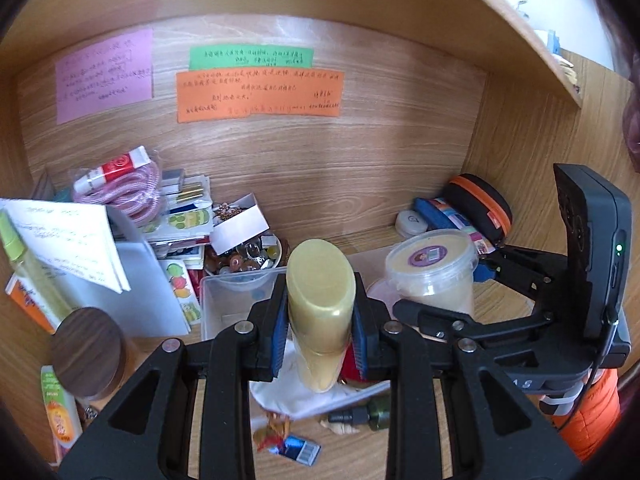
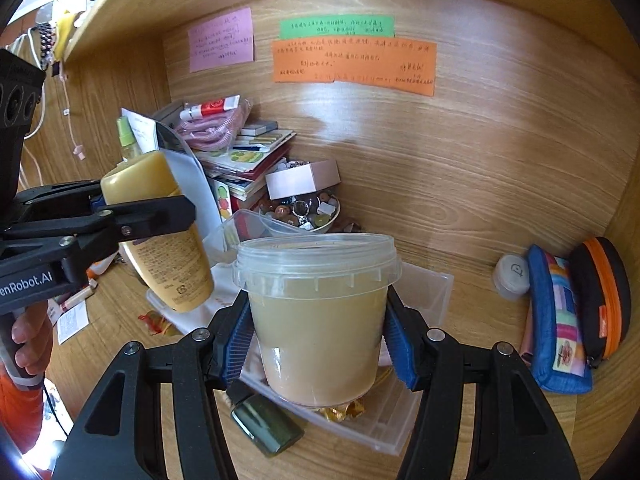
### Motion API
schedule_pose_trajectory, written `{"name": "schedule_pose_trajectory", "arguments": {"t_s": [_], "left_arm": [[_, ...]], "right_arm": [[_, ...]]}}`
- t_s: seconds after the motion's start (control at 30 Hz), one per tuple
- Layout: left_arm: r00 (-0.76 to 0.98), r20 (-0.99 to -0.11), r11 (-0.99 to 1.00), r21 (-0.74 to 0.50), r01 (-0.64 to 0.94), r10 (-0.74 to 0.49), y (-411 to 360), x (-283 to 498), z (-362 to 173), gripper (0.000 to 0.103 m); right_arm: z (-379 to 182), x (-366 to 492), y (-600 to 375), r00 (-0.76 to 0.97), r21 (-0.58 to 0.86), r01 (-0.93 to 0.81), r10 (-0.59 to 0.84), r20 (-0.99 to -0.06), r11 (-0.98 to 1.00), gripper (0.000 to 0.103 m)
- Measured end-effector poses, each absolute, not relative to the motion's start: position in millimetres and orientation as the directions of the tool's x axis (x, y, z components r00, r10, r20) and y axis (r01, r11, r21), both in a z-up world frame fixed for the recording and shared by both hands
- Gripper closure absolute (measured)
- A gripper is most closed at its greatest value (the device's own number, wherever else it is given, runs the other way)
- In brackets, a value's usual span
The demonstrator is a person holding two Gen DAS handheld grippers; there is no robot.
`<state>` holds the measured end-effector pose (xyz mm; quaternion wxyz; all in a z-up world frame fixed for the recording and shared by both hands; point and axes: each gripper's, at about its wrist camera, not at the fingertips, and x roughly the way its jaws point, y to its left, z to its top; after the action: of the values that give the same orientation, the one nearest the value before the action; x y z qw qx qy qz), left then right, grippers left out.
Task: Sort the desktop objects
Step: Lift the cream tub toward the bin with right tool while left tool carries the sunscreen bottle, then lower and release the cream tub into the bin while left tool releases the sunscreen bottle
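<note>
My left gripper [image 1: 320, 336] is shut on a yellow lotion bottle [image 1: 320, 304], held above the desk; the bottle also shows in the right wrist view [image 2: 160, 232], hanging cap-down. My right gripper [image 2: 318, 344] is shut on a clear plastic tub [image 2: 318, 312] of beige paste, lifted over a clear lid or tray [image 2: 400, 420]. The tub also shows in the left wrist view [image 1: 434, 268], to the right of the bottle.
A clear box [image 1: 224, 300] and a bowl of beads [image 2: 300, 212] stand behind. Stacked books and papers [image 2: 248, 160] fill the back left. Pouches [image 2: 560, 320] lie at the right. A dark green small bottle [image 2: 264, 424] lies on the desk. A wooden-lidded jar [image 1: 88, 352] stands left.
</note>
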<state>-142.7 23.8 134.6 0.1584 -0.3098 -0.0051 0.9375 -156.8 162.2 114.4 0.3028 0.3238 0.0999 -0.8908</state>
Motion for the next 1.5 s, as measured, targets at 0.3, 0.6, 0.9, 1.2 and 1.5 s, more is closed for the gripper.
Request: {"name": "schedule_pose_trajectory", "arguments": {"t_s": [0.3, 0.6, 0.9, 1.2, 1.5], "left_arm": [[-0.732, -0.611, -0.949, -0.115, -0.294, 0.3, 25, -185, 117, 0.076], [-0.7, -0.654, -0.951, -0.106, -0.292, 0.288, 30, -212, 92, 0.076], [-0.676, -0.691, -0.957, -0.082, -0.278, 0.255, 34, -226, 70, 0.076], [-0.64, -0.728, -0.958, -0.075, -0.278, 0.243, 34, -233, 54, 0.076], [-0.638, -0.735, -0.957, -0.05, -0.286, 0.229, 36, -232, 53, 0.077]], "right_arm": [[93, -191, 142, -0.563, 0.021, 0.622, -0.465, -0.683, -0.783, 0.048], [69, -210, 126, -0.531, 0.001, 0.632, -0.434, -0.728, -0.775, 0.048], [53, -220, 120, -0.512, -0.025, 0.631, -0.392, -0.764, -0.776, 0.048], [44, -226, 120, -0.483, -0.012, 0.637, -0.387, -0.785, -0.77, 0.048], [38, -226, 113, -0.467, -0.055, 0.638, -0.329, -0.821, -0.768, 0.046]]}}
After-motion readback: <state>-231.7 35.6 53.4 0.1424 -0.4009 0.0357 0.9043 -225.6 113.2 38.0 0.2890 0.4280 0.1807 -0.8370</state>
